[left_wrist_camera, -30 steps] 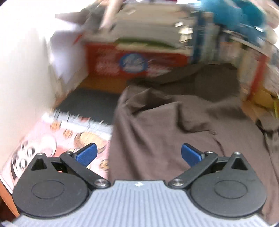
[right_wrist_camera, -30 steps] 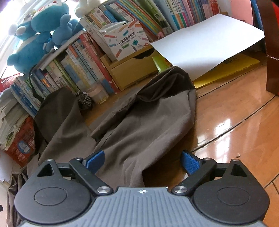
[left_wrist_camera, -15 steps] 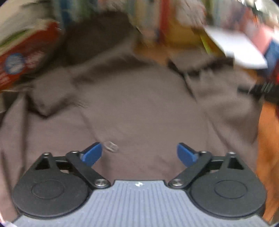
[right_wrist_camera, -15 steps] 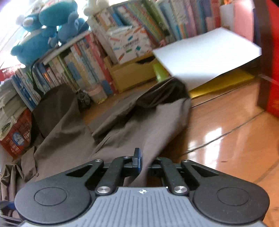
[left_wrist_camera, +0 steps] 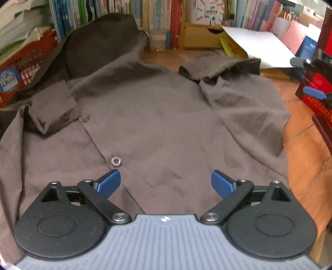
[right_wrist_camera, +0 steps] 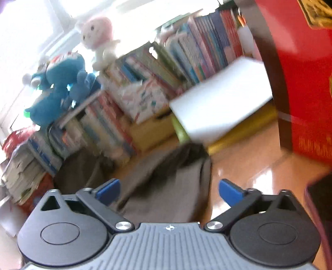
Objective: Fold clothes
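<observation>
A brown button-up shirt lies spread on the wooden table, with one sleeve folded across at the left and the other bunched at the right. My left gripper hovers over the shirt's lower middle, near a button. Its jaws stand wide, with nothing between them. In the right wrist view my right gripper is raised above the shirt's right side. Its jaws are opening, and they hold nothing. That gripper's blue fingertips also show at the right edge of the left wrist view.
Rows of books and a wooden box line the back. A white sheet lies over a yellow folder. A red basket stands at the left, a red box at the right. Blue and pink plush toys sit on the books.
My left gripper swung from the left edge to the middle of the shirt. The right gripper shut, then opened again while rising and pulling back from the right sleeve.
</observation>
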`<state>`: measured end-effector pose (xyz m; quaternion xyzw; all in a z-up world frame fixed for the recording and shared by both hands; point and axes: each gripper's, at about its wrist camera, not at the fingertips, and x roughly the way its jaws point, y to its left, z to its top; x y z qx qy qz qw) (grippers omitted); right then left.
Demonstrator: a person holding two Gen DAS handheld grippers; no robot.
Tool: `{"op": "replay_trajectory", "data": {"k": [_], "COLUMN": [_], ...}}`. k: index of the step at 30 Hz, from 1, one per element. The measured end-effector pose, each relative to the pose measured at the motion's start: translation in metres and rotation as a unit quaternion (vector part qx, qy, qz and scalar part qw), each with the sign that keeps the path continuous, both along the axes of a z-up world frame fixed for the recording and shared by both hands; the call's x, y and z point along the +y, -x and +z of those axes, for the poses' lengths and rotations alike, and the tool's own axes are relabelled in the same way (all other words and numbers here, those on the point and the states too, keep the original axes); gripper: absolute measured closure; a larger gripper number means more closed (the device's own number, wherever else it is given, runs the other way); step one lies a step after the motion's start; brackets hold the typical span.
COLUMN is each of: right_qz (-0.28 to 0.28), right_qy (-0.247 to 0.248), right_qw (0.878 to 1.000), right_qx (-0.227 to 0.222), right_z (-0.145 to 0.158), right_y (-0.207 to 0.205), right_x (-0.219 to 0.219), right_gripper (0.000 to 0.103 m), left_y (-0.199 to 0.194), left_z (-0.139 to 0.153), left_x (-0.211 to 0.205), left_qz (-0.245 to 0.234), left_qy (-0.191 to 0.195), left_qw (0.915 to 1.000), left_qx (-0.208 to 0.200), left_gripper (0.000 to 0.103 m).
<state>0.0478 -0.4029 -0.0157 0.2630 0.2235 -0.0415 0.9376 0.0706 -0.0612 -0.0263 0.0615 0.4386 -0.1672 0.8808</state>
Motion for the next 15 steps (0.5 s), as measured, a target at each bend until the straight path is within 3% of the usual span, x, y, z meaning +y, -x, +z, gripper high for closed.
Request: {"op": "replay_trajectory", "data": {"k": [2, 5, 9, 15], "right_qz": [0.020, 0.036, 0.052, 0.058], "right_qy": [0.024, 0.026, -0.043, -0.120], "right_qw": [1.000, 0.998, 0.992, 0.986], "right_qx": [-0.002, 0.048, 0.104, 0.104], "right_z": [0.002, -0.007, -0.030, -0.055], "right_y": [-0.016, -0.045, -0.072, -0.089], "right_x": [-0.005, -0.012, -0.023, -0.030], "right_gripper": [0.000, 0.000, 0.000, 0.001], "left_y": [-0.003, -0.009, -0.011, -0.014], "left_z": [0.001, -0.001, -0.003, -0.011], "left_x": [-0.001, -0.001, -0.002, -0.008], "left_qz": [0.003, 0.007, 0.005, 0.004], "left_qy": [0.005, 0.009, 0.013, 0.006], "left_qw": [1.0000, 0.9999, 0.9998, 0.9997], "left_qx": [0.000, 0.008, 0.011, 0.022], "left_gripper": [0.006, 0.006, 0.006, 0.005]}}
